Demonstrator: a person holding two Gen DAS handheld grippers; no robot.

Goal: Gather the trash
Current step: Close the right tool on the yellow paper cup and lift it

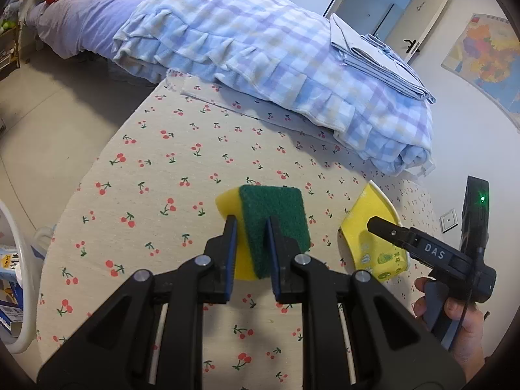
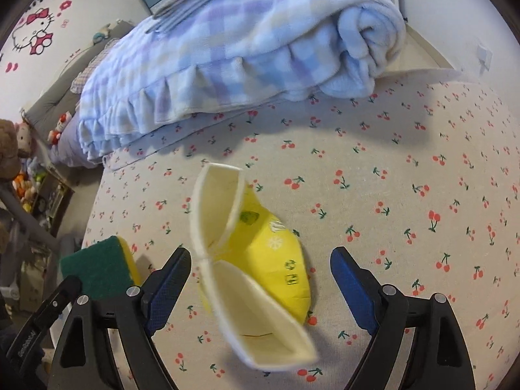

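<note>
Gripping the sponge already, the left gripper has its jaws pinched narrow on the green scrub face w/ yellow foam bulging out to one side, so that piece of trash looks collected & held just above the cherry-print cloth. Judging from this, the step in hand is the 2nd pickup: the right gripper stands wide, nothing pressed betw. its blue pads, and the yellow carton lies right betw. the jaws, slightly fwd of them, flattened & torn open w/ its pale inner flaps splayed toward the camera. Pads aren't touching it, gap on both sides. Next move prob. calls for pushing the right gripper down & fwd so the pads straddle the carton's yellow body, not just a loose flap, then closing; a thin flap could fold or slip out, and the carton is blurred in the right view so its exact pose is hard to call. From the left view the carton sits just right of the sponge, w/ the right gripper's finger over it & a hand on the handle. Left edge of that view shows a white rim, maybe a bin, can't tell. Farther back, well apart from both items, a folded checked blanket lies across the cloth, then a bed w/ purple sheet beyond.
</note>
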